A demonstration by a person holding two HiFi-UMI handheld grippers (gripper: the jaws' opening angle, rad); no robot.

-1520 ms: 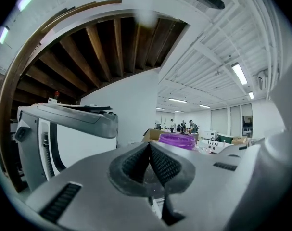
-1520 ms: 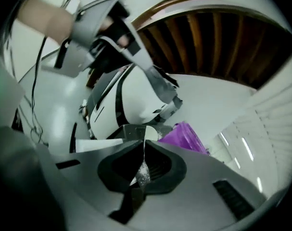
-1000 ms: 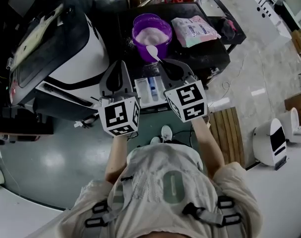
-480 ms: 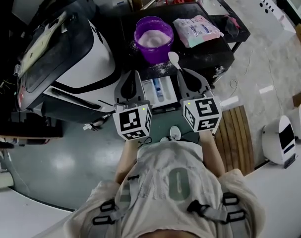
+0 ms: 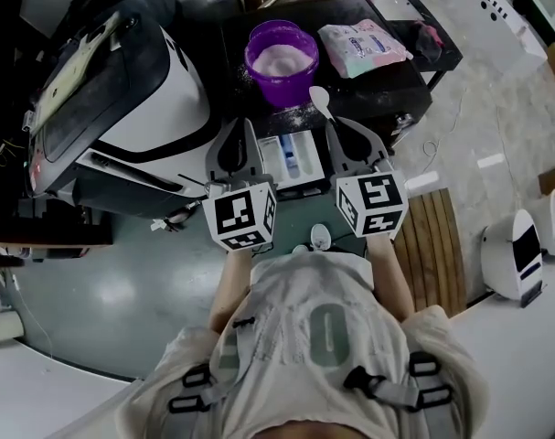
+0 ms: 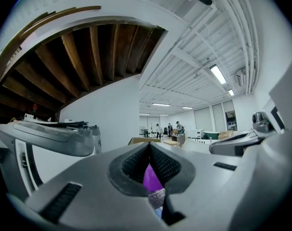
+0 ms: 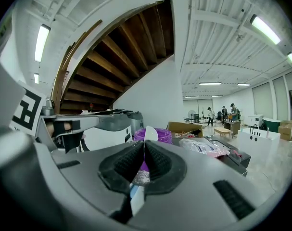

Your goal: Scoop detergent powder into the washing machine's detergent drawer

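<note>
At the open drawer (image 5: 275,167), right gripper (image 7: 143,146) is clamped on the spoon (image 7: 149,133) handle, bowl up, near the purple powder tub (image 5: 282,88). Left gripper (image 6: 149,147) jaws together, nothing held, by the drawer's left side. Washing machine (image 5: 140,90) further left.

The head view looks steeply down from above the person (image 5: 318,337) onto the washing machine (image 5: 122,90), detergent drawer (image 5: 291,163) and black worktop (image 5: 378,94). Each gripper view sits low, close behind its own fingers (image 6: 131,165) (image 7: 121,165), facing nearly level across the room. All three share the purple tub (image 5: 281,62) (image 6: 152,179) (image 7: 158,134).
</note>
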